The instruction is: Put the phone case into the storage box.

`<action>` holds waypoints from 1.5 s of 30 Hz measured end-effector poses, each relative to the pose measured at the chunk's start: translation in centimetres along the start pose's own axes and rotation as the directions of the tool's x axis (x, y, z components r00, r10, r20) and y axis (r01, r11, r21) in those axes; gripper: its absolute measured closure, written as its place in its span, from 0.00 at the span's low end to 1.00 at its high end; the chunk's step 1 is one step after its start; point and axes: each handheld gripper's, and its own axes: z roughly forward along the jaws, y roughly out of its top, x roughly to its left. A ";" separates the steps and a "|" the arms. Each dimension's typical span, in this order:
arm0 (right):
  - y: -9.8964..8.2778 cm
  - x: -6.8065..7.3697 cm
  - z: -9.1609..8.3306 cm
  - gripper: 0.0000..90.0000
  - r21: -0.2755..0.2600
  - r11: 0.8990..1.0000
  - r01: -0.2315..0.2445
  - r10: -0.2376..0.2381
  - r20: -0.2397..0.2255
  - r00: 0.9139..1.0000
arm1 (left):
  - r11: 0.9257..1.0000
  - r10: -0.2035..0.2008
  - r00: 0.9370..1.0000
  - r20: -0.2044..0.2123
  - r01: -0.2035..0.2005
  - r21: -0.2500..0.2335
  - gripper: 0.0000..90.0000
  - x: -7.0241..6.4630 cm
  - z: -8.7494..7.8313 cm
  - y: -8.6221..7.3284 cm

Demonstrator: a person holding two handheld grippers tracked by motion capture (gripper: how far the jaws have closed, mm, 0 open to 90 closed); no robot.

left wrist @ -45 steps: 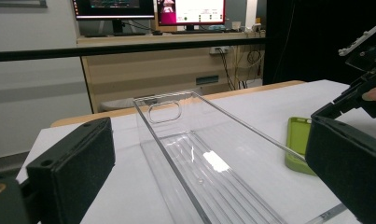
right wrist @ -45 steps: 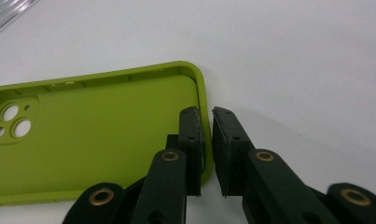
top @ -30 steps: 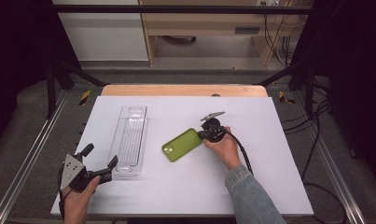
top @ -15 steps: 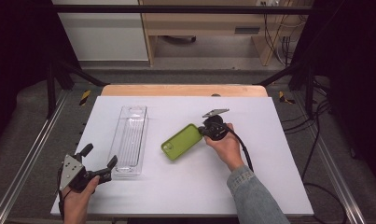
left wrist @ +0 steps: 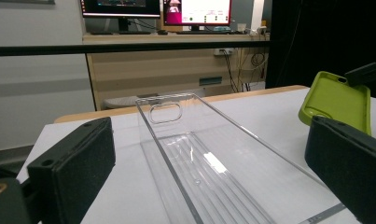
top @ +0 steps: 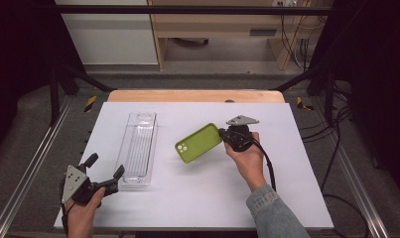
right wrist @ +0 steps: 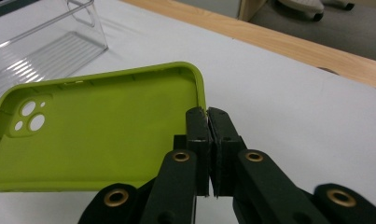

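Observation:
A lime-green phone case (top: 198,143) hangs above the white table, tilted, with its camera holes at the lower left. My right gripper (top: 222,135) is shut on the case's right edge; in the right gripper view the case (right wrist: 92,128) shows its hollow inside, pinched at its rim by the closed fingertips (right wrist: 207,116). A clear plastic tray (top: 138,148) lies lengthwise left of the case, empty. My left gripper (top: 106,172) rests at the table's near left, open, its pads (left wrist: 73,163) framing the tray's (left wrist: 209,158) near end without touching it.
The white tabletop (top: 287,163) has a wooden strip (top: 195,95) along its far edge. Metal rails (top: 31,168) run along both sides. A cable (top: 267,163) trails from my right gripper over the person's wrist.
My right gripper has lifted the green case off the table and tilted it; the case now hangs higher and a little left. My left gripper has stayed put.

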 end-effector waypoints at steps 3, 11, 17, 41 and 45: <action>-0.3 0.0 -0.6 0.98 -0.019 1.000 -0.015 0.015 0.006 1.000 | 1.000 -0.004 1.000 -0.003 0.004 -0.001 0.01 -0.2 -0.2 0.3; -1.7 0.2 -2.7 0.98 -0.108 0.994 -0.027 0.029 0.017 0.999 | 1.000 -0.030 0.999 -0.029 0.030 0.004 0.01 -1.3 -0.8 0.8; -3.0 0.0 -3.8 0.98 -0.138 0.990 -0.010 0.015 0.031 0.999 | 0.999 -0.037 0.999 -0.017 0.037 0.019 0.01 -2.4 -0.2 1.8; -5.5 -1.0 -5.5 0.98 -0.218 0.974 -0.059 0.082 0.098 0.992 | 0.987 -0.054 0.995 0.082 0.040 0.153 0.01 -9.9 5.2 4.7; -5.4 -1.0 -5.8 0.98 -0.244 0.968 -0.064 0.094 0.115 0.989 | 0.985 -0.048 0.994 0.094 0.031 0.167 0.01 -10.4 5.6 5.1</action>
